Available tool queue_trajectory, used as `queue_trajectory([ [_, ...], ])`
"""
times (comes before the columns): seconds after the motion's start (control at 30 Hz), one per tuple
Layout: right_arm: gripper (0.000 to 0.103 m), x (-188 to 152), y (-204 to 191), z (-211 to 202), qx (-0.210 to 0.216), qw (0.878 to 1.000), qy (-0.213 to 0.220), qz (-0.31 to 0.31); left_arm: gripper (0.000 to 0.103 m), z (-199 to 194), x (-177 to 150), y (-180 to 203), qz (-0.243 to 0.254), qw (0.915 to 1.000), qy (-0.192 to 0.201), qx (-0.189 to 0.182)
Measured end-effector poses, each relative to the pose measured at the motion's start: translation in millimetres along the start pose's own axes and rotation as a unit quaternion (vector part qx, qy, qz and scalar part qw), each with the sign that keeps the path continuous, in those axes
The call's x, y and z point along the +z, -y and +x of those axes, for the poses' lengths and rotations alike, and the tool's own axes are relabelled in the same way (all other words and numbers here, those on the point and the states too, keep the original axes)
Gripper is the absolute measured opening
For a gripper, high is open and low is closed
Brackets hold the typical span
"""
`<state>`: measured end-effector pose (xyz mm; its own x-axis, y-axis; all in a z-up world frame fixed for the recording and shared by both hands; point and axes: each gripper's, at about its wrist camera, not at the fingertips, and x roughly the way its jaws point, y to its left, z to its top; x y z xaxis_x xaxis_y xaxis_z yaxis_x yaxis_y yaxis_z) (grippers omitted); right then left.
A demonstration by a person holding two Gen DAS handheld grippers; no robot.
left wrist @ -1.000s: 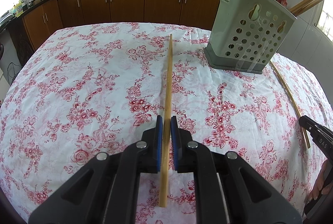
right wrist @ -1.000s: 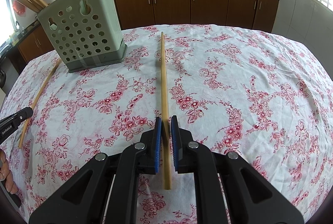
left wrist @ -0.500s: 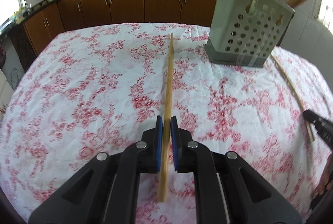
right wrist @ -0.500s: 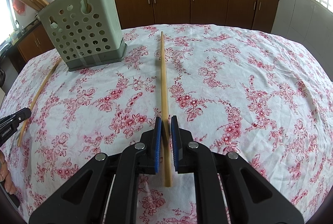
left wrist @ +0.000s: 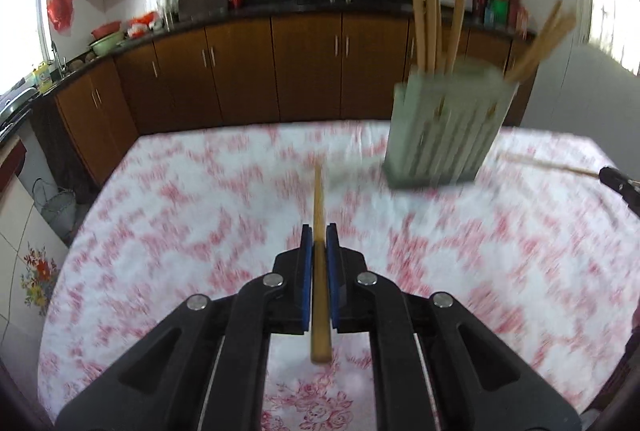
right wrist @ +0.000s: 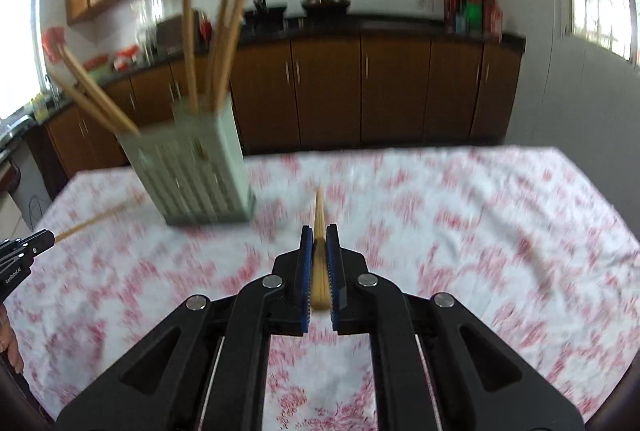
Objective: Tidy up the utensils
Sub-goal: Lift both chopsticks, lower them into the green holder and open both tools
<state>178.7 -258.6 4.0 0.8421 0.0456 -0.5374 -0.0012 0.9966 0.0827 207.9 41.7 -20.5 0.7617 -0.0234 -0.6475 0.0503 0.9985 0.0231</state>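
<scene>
**Both grippers lifted, a chopstick in each**

The left gripper (left wrist: pixel 319 235) has its blue-padded jaws closed tight on a wooden chopstick (left wrist: pixel 319 207), which runs forward between the pads and points out over the worktop (left wrist: pixel 180 215), its blunt end sticking out behind the pads toward the camera. The right gripper (right wrist: pixel 319 235) does the same with a second chopstick (right wrist: pixel 319 215): jaws nearly together, the stick pinched between them, tip aimed away across the floral tablecloth (right wrist: pixel 460 215). Both sticks look clear of the cloth, though the blur makes that hard to judge.

The pale green perforated utensil holder (left wrist: pixel 444 135) stands on the far part of the worktop, to the right of the left gripper's stick and to the left of the right gripper's. Several chopsticks (left wrist: pixel 426 3) stand upright in it, and a few more (right wrist: pixel 92 95) lean out at a slant from its other compartment.

One loose chopstick (left wrist: pixel 548 165) lies on the cloth just beside the holder, between the two grippers; from the left view its near end reaches toward the tip of the right gripper at the frame edge, and in the right view the same stick (right wrist: pixel 96 221) runs from the holder's base toward the left gripper's tip.

Brown kitchen cabinets (right wrist: pixel 360 91) line the wall behind.
</scene>
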Motion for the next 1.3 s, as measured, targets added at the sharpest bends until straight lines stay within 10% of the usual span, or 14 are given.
queue_trajectory([
  [0.8, 0.008, 87.8, -35.0, -72.8, 0.082, 0.987, 0.138, -0.001, 0.008, -94.0, 95.8, 27.4, 0.006, 0.9895, 0.118, -0.083],
  [1.3, 0.008, 140.6, -53.6, -64.1, 0.105, 0.966, 0.237, 0.013, 0.008, -115.5, 190.0, 68.2, -0.057, 0.9530, 0.289, -0.072],
])
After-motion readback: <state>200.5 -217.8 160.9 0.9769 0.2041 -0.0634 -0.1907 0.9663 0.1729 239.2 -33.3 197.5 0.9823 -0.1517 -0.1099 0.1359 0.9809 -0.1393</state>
